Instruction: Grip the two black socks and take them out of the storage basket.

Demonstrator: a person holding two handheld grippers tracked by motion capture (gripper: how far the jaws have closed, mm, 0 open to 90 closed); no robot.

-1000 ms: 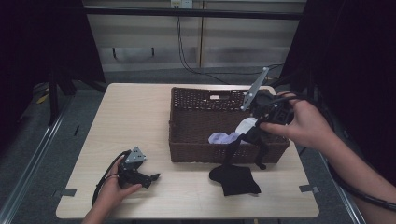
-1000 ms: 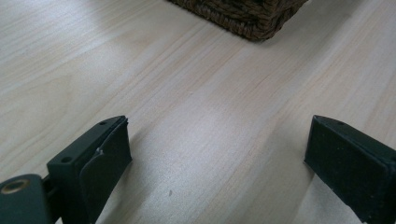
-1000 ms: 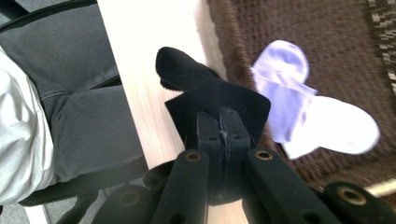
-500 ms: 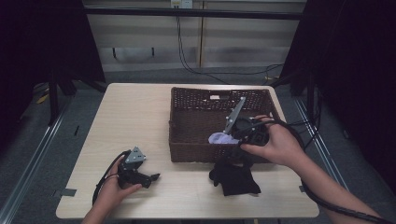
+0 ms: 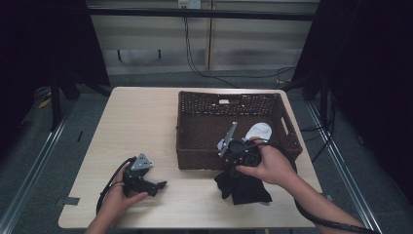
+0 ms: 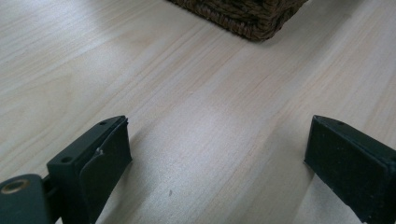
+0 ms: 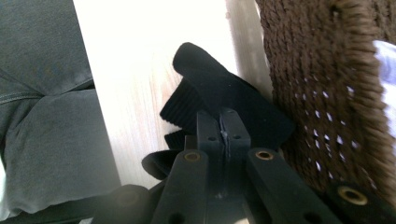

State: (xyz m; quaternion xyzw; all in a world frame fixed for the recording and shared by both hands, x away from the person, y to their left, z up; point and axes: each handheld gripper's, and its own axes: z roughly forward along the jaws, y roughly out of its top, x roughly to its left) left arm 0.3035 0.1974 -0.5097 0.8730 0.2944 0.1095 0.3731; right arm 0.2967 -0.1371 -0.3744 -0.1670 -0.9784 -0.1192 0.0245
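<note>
A dark brown wicker basket (image 5: pixel 195 146) stands on the right half of the table. Inside it, near the front right, lies a white sock (image 5: pixel 258 130), whose edge shows past the basket wall (image 7: pixel 327 84) in the right gripper view. A black sock (image 5: pixel 242 188) lies crumpled on the table just in front of the basket. My right gripper (image 5: pixel 229 168) points down at that black sock (image 7: pixel 210 88), its jaws pressed shut (image 7: pixel 223 122) with nothing seen between them. My left gripper (image 5: pixel 159 185) rests on the table at the front left, open (image 6: pixel 215 140) over bare wood.
The light wooden table (image 5: pixel 141 122) has free room on its left half. The basket's corner (image 6: pixel 247 18) shows ahead of the left gripper. The person's dark trouser leg (image 7: pixel 42 116) lies beyond the table's front edge. Cables trail from both grippers.
The right gripper came down and left from over the basket's right rim to its front wall. The white sock it carried now lies in the basket. The left gripper stayed put.
</note>
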